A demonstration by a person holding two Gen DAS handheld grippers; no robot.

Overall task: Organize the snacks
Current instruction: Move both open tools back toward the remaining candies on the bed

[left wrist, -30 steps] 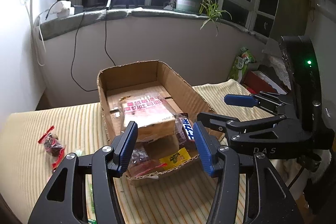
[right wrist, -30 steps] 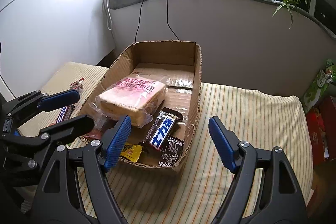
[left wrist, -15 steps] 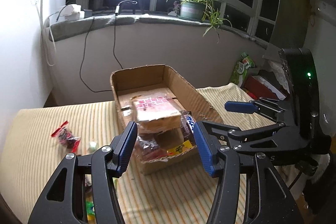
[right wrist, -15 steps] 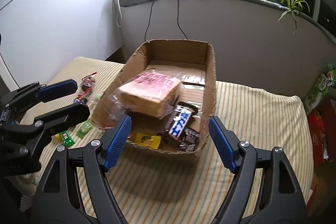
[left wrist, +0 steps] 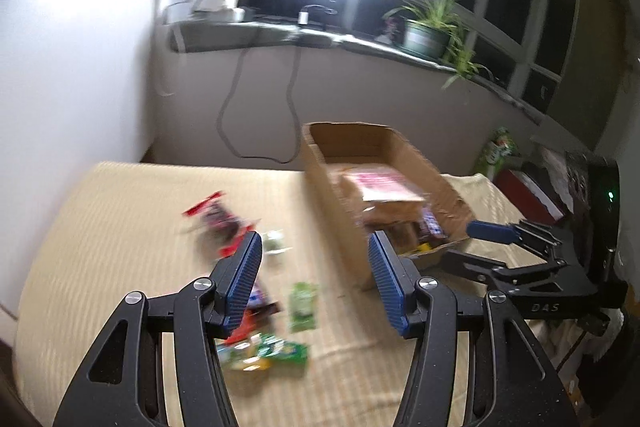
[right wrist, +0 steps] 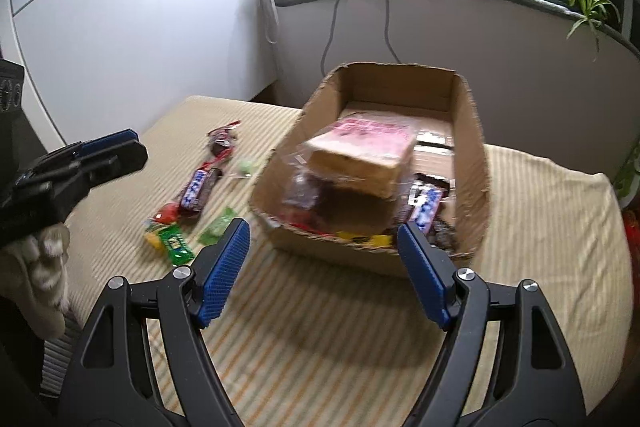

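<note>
holding both grippers above the striped cloth (right wrist: 540, 227), nothing in either. your left gripper (left wrist: 316, 279) has its jaws spread wide, hanging over the loose snacks: green packets (left wrist: 302, 305), a red wrapper (left wrist: 218, 223), all blurred in that view. your right gripper (right wrist: 322, 271) is spread wide too, facing the near wall of the cardboard box (right wrist: 468, 147). inside the box: bagged bread loaf (right wrist: 360, 155) resting on top of other packets, a blue-white chocolate bar (right wrist: 424, 205) to its right. another blue-white bar (right wrist: 198, 189) lies on the cloth left of the box, near the green packets.
</note>
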